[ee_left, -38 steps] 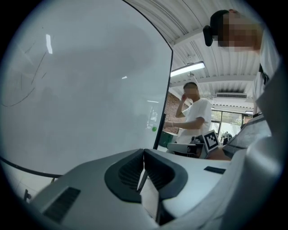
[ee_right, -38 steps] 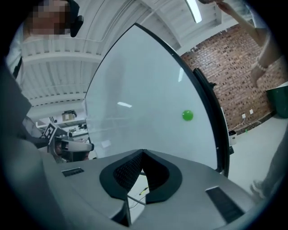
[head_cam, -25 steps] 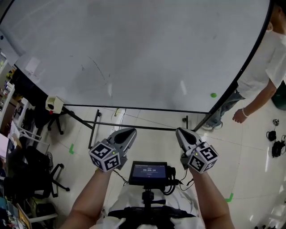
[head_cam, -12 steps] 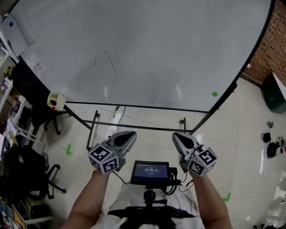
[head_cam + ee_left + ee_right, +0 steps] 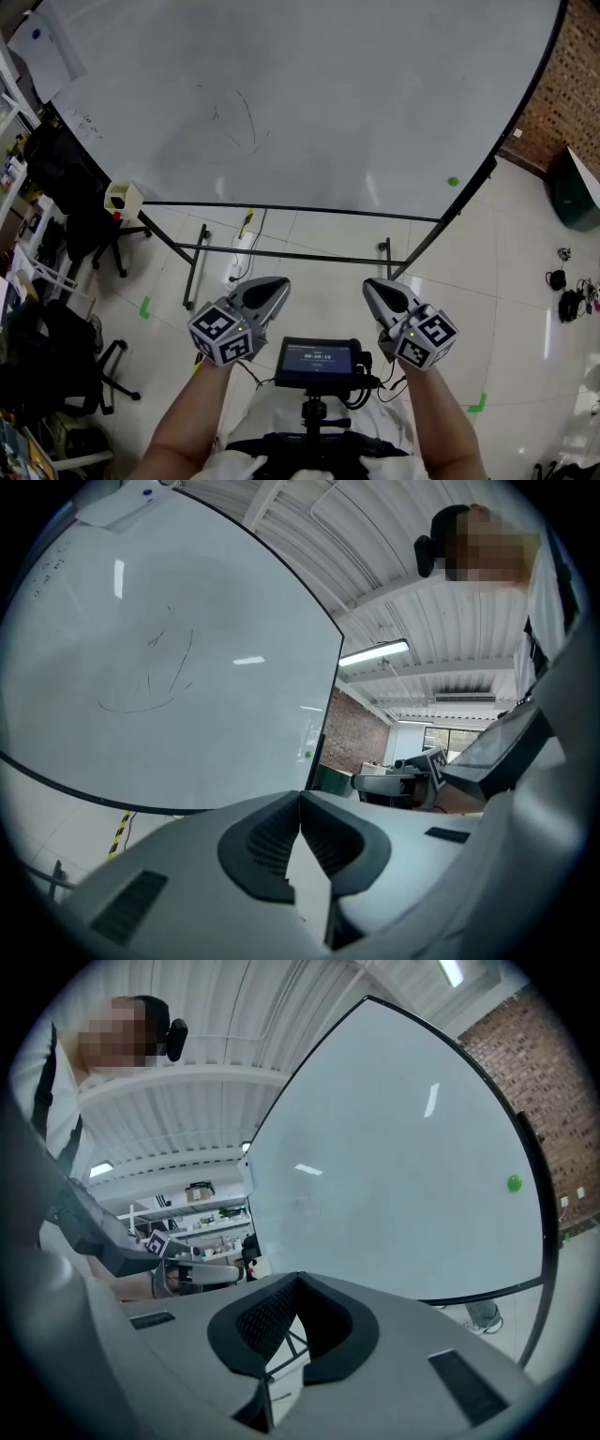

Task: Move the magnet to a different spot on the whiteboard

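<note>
The whiteboard [image 5: 309,94] stands on a black frame in front of the person and fills most of the head view. The magnet [image 5: 453,182] is a small green dot that sits low on the board, near its right edge. Some thin black pen lines [image 5: 246,117] are on the left half of the board, well apart from the magnet.

The left gripper [image 5: 273,285] and the right gripper [image 5: 373,286] are held side by side below the board, over the tiled floor [image 5: 525,309], and both point toward the board. Neither one touches the board or the magnet. In the head view the magnet lies above the right gripper and to its right, well apart from it. It is still farther from the left gripper.

In the left gripper view the jaws of the left gripper [image 5: 300,797] meet at their tips and nothing is between them. The magnet [image 5: 307,755] shows there as a tiny green spot by the right edge of the board. In the right gripper view the jaws of the right gripper [image 5: 298,1281] are also together and hold nothing. The magnet [image 5: 514,1183] is up and to the right of them, close to the dark right rim of the board.

A small screen [image 5: 319,358] is mounted between the person's forearms.
</note>
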Available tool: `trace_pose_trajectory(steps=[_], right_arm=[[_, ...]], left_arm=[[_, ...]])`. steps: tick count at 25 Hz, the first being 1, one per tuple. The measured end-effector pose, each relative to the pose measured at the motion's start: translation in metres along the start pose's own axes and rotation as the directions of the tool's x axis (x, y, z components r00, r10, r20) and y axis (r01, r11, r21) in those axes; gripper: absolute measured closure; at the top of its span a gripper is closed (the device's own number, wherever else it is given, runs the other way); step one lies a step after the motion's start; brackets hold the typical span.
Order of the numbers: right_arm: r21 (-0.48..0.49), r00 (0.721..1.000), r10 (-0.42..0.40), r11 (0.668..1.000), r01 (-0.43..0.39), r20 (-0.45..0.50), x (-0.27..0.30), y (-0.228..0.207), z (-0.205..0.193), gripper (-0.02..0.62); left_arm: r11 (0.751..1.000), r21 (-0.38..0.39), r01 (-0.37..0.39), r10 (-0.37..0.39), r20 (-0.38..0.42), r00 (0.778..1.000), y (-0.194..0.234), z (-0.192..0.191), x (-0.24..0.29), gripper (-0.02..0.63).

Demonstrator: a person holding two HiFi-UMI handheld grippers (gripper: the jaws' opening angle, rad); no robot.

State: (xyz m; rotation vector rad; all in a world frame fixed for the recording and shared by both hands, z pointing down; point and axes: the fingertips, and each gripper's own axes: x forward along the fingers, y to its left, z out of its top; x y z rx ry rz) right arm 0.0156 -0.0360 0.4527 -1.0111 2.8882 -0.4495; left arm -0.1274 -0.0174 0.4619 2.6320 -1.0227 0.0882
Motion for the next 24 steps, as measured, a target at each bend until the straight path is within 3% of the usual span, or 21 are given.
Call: trace_pose_trajectory(steps=[24], right_arm=[[0.012,0.998,-0.057,0.998,0.057,0.012,-0.021,0.064,-0.024,0.588]], left_arm=[[0.998,0.001,0.059,-0.059,0.000,0.998,-0.025,-0.020,-0.052,0.584]])
